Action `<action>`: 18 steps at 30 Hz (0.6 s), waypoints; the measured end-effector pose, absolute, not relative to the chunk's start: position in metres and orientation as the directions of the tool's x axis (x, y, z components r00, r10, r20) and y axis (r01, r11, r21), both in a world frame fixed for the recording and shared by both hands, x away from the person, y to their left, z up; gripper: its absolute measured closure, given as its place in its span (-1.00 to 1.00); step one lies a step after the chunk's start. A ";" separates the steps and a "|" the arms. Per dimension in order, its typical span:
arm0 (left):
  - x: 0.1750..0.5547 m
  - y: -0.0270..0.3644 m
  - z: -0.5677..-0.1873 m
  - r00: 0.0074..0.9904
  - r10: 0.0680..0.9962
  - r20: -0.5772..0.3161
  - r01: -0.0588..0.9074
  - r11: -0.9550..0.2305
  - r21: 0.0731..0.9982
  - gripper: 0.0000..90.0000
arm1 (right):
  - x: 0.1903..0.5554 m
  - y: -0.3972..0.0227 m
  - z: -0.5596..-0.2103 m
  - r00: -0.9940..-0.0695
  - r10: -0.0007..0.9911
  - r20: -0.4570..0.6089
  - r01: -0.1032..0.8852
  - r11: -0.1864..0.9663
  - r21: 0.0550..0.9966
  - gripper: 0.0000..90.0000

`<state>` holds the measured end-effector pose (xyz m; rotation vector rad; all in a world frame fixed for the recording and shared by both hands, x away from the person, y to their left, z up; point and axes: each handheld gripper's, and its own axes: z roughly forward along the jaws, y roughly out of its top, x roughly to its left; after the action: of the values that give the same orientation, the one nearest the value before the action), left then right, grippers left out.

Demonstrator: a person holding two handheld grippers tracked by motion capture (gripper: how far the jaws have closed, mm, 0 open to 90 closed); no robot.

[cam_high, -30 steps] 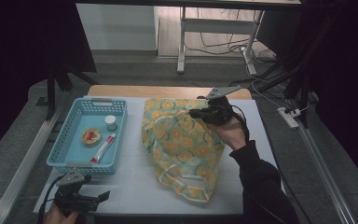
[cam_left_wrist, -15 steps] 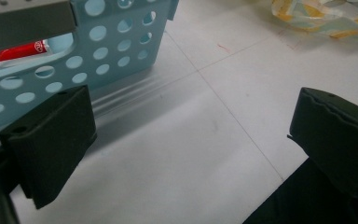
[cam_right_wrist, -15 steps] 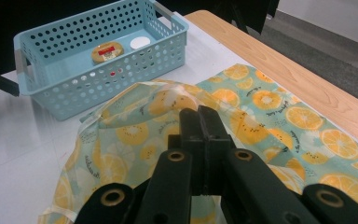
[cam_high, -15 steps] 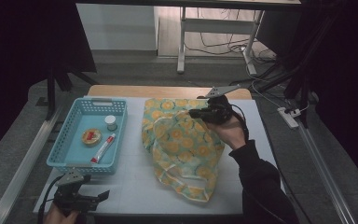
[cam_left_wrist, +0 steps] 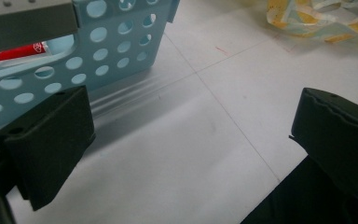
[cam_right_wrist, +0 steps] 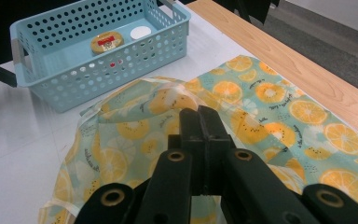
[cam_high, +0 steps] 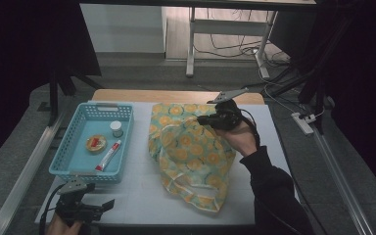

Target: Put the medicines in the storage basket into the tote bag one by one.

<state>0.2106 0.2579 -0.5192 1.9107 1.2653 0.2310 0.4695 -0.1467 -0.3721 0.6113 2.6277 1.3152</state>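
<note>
A cloth bag (cam_high: 191, 152) printed with orange slices lies spread over the middle of the white table (cam_high: 142, 196). My right gripper (cam_high: 204, 119) sits at the bag's far right part, jaws pressed together. In the right gripper view the right gripper (cam_right_wrist: 200, 114) pinches the bag (cam_right_wrist: 279, 107), whose fabric domes up around its tips. My left gripper (cam_high: 104, 208) rests low at the table's near left corner, just in front of the blue basket (cam_high: 66, 147). In the left gripper view the left gripper (cam_left_wrist: 186, 140) stands wide open over bare table.
The basket (cam_right_wrist: 74, 70) holds a round tin (cam_high: 96, 143) with a red label, a small white jar (cam_high: 116, 129) and a red-and-white tube (cam_high: 108, 155). A wooden strip (cam_high: 176, 95) runs along the table's far edge. Cables and metal frame legs stand beyond it.
</note>
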 end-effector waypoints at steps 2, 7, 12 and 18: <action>0.211 0.258 -0.519 0.488 0.829 -0.273 0.680 -0.165 0.715 -1.00 | 0.470 -0.147 -0.373 -0.907 0.416 0.056 0.294 0.535 0.792 1.00; 0.211 0.260 -0.517 0.506 0.819 -0.270 0.666 -0.172 0.726 -1.00 | 0.470 -0.148 -0.375 -0.908 0.416 0.056 0.295 0.538 0.790 1.00; 0.209 0.260 -0.511 0.520 0.809 -0.275 0.653 -0.168 0.738 -1.00 | 0.469 -0.148 -0.377 -0.908 0.415 0.055 0.295 0.540 0.789 1.00; 0.207 0.262 -0.501 0.522 0.815 -0.254 0.632 -0.170 0.756 -1.00 | 0.469 -0.146 -0.376 -0.911 0.410 0.049 0.288 0.545 0.787 1.00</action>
<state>0.2074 0.2617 -0.5013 1.8875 1.1903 0.2627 0.4687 -0.1463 -0.3765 0.5998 2.6354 1.3032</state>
